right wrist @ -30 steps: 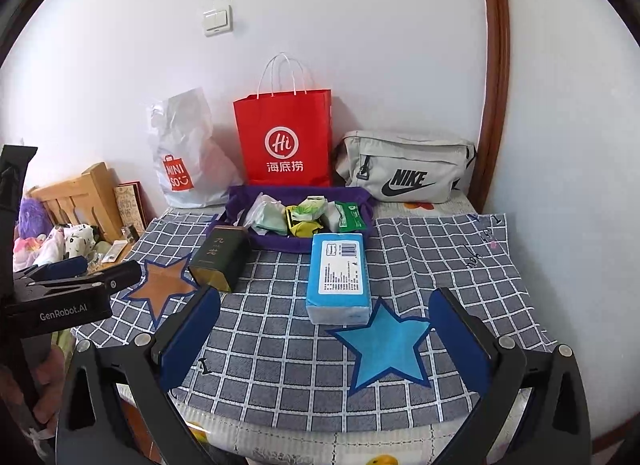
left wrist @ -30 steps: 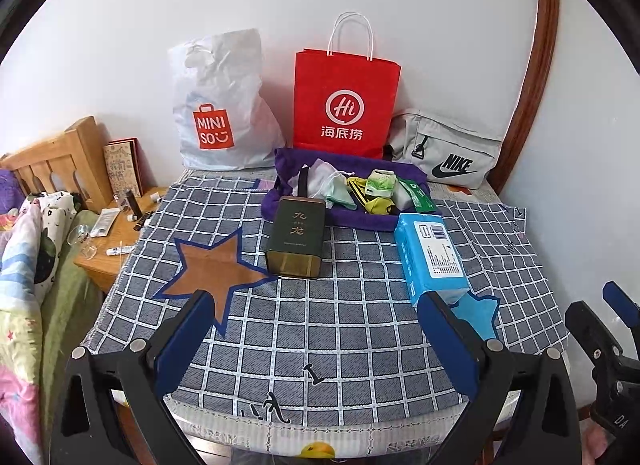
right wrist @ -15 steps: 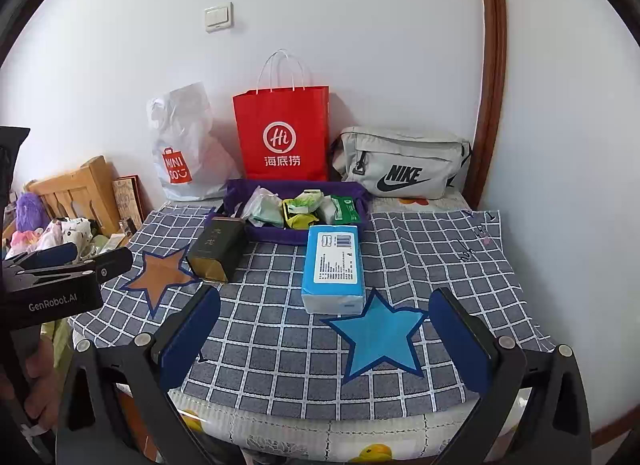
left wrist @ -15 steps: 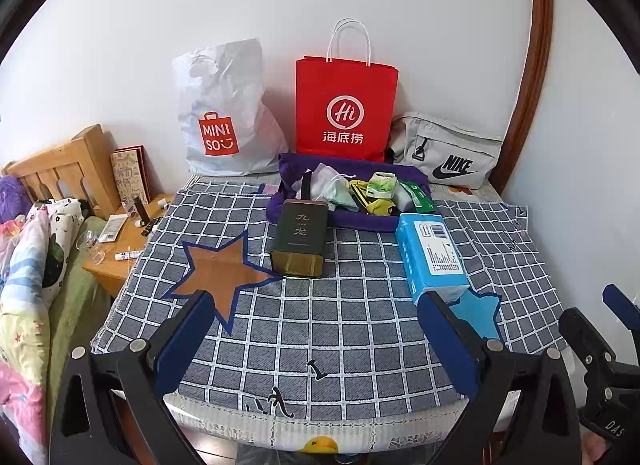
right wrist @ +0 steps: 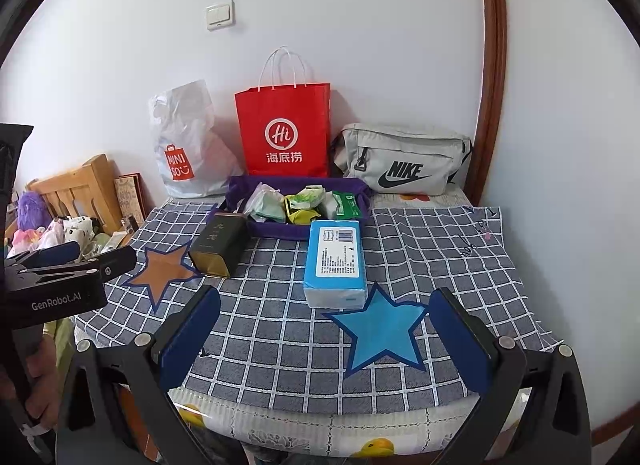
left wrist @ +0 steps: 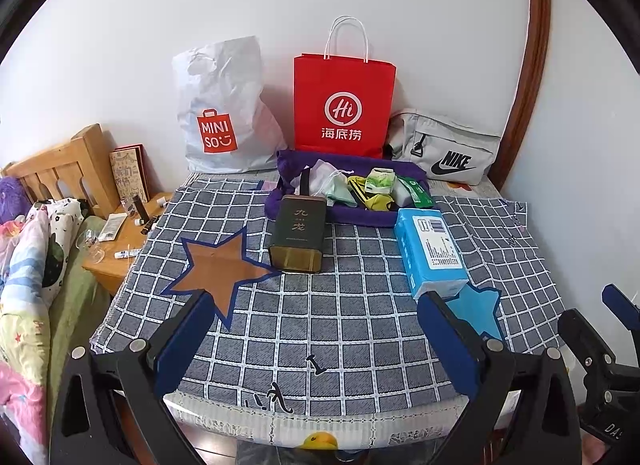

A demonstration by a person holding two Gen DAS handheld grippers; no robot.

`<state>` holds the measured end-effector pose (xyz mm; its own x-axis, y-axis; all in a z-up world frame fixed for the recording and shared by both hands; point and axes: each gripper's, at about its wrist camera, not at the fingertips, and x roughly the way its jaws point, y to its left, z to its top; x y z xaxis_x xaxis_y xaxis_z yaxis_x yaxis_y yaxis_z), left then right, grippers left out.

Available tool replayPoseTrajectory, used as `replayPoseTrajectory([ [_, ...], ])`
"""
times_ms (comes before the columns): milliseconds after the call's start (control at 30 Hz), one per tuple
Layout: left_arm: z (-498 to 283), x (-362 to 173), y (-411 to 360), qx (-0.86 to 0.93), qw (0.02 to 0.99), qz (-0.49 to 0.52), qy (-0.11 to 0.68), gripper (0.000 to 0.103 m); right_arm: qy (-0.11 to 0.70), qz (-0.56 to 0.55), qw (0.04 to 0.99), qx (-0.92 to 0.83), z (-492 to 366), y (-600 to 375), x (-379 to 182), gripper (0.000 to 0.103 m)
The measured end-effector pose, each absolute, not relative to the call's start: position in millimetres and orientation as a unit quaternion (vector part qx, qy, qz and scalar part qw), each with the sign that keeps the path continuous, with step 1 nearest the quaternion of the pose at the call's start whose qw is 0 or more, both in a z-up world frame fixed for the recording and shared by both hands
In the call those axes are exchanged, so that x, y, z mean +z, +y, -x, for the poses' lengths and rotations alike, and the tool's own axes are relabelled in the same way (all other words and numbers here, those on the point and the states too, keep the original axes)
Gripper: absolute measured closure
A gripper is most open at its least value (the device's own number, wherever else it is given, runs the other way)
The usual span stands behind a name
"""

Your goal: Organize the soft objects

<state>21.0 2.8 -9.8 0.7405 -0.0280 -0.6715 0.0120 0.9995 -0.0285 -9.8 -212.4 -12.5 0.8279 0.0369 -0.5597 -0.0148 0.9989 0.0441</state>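
Both tongs have drawn back and risen a little over the last second, so the whole grid cloth now shows in each view; nothing on the bench has shifted.

Left tongs (left wrist: 320, 341) hang released above the near edge of the bench (left wrist: 360, 421), blue pads wide apart with nothing between them. Right tongs (right wrist: 324, 341) are likewise spread wide and empty, level with the near edge, and show in the left view as a black frame at the far right. In the right view the left tool sits at the left edge, gripped from below by the person's left hand (right wrist: 38, 393).

Just beyond the right tongs lies a blue star patch (right wrist: 380, 329) on the grid cloth (right wrist: 280, 349); the blue tissue pack (right wrist: 335, 263) lies flat with its near end touching the star's upper point. A brown star patch (left wrist: 220, 265) lies ahead of the left tongs, and the dark green tin (left wrist: 297, 233) lies on its side just beside that star's right point.

Behind both, the purple tray (left wrist: 360, 217) holds soft goods: a pale mesh pouch (left wrist: 326, 181), yellow-green packets (left wrist: 376, 193) and a green wipes pack (left wrist: 416, 193). The tin's far end touches the tray's front rim.

Against the wall stand a white Miniso bag (left wrist: 224, 113), a red paper bag (left wrist: 344, 105) and a grey Nike bag (left wrist: 448, 149).
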Motion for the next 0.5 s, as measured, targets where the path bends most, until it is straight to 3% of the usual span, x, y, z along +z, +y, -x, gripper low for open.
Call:
replayPoseTrajectory([
  [500,-21.5,-15.0,5.7,-0.008,0.931,0.012,0.365,0.001,0.295,-0.022,0.955,0.014,10.0,-213.7,-13.5,0.001],
])
